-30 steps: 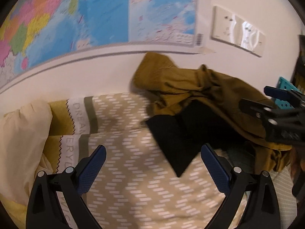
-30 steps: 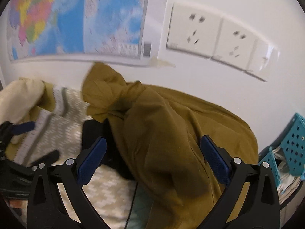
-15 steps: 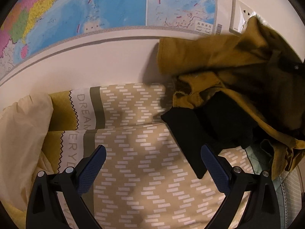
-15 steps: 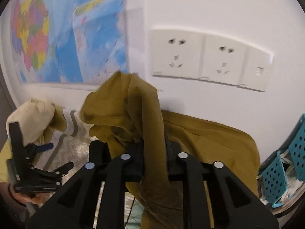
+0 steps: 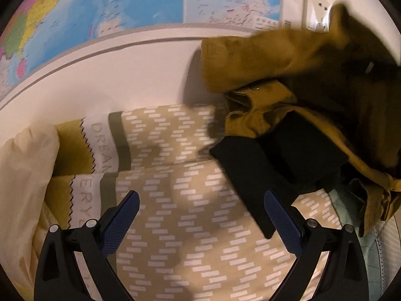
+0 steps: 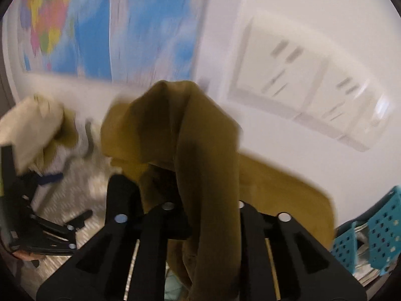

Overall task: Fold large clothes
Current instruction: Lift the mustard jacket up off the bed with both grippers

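1. A white wall (image 5: pixel 140 70) carries a coloured map (image 5: pixel 120 2) and a row of sockets (image 6: pixel 308 95); below it lies a bed cover (image 5: pixel 190 200) in tan with white dashes.
2. A cream pillow (image 5: pixel 22 175) sits at the left end of the bed, and a blue basket (image 6: pixel 376 230) stands at the right.
3. The right gripper (image 6: pixel 203 200) is closing its jaws on a fold of the mustard jacket (image 6: pixel 205 150), which drapes over them.
4. The rest of the jacket, black lining showing, lies heaped on the cover against the wall.
5. The left gripper (image 5: pixel 200 220) hangs over the bare cover, fingers wide apart and holding nothing.
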`<state>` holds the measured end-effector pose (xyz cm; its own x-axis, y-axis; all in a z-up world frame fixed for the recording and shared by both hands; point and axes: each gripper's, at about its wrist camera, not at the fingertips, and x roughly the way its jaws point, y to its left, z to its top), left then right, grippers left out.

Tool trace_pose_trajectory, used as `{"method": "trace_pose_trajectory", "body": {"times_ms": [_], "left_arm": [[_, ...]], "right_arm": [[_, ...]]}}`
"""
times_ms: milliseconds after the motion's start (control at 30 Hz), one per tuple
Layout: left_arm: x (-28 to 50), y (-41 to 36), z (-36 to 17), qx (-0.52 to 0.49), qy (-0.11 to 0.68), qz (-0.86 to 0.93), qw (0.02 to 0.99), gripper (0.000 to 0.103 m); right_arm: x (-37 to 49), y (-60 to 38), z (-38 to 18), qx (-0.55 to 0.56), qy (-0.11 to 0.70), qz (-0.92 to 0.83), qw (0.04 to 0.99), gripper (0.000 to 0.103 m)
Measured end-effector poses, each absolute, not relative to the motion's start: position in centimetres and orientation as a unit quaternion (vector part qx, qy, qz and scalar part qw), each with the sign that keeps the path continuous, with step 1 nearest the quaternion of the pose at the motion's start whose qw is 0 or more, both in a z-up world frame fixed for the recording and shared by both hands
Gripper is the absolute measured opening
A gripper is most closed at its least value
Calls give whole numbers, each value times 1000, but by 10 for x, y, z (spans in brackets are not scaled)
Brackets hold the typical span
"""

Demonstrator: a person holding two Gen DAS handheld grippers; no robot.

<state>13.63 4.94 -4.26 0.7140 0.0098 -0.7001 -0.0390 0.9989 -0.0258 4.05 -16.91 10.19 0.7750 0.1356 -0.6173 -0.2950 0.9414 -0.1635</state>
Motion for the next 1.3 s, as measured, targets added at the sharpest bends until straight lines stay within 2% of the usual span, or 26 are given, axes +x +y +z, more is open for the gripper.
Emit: {"method": "trace_pose_trajectory", "body": {"times_ms": [233, 400, 533, 633, 667, 700, 733, 767, 800, 900, 1133, 1300], "left_arm": [[148, 29, -16, -43, 323, -83, 942, 96], [152, 3, -1, -86, 285, -193, 935, 96], [152, -39, -5, -31, 250, -240, 937, 96], [173, -63, -12, -14, 267, -239, 933, 96], [179, -66, -12, -21, 266, -244, 932, 92], [183, -71, -11, -19, 263, -247, 932, 67], [191, -77, -11, -17, 273, -257, 927, 14], [201, -82, -10, -32, 298, -279, 912, 3], [202, -81, -7, -40, 299, -280, 911, 0], [189, -87, 28, -31, 250, -272, 929, 0], [124, -66, 163, -58, 112, -271, 954, 0], [47, -16, 243, -45, 36, -246, 968, 0]], "right_arm": [[-28, -268, 219, 4, 220, 100, 970, 11], [-57, -290, 241, 37, 198, 96, 975, 11], [-75, -308, 259, 48, 189, 104, 975, 11], [-87, -310, 261, 48, 181, 107, 977, 11], [-92, -312, 264, 44, 179, 104, 977, 11], [-94, -311, 264, 45, 176, 102, 978, 11], [-100, -314, 267, 44, 173, 102, 979, 11], [-105, -316, 271, 44, 170, 99, 979, 11], [-111, -318, 274, 44, 166, 96, 980, 11], [-135, -326, 289, 39, 146, 84, 985, 10], [-243, -335, 362, 25, 31, 89, 995, 9], [-310, -336, 382, 33, -9, 118, 992, 9]]}}
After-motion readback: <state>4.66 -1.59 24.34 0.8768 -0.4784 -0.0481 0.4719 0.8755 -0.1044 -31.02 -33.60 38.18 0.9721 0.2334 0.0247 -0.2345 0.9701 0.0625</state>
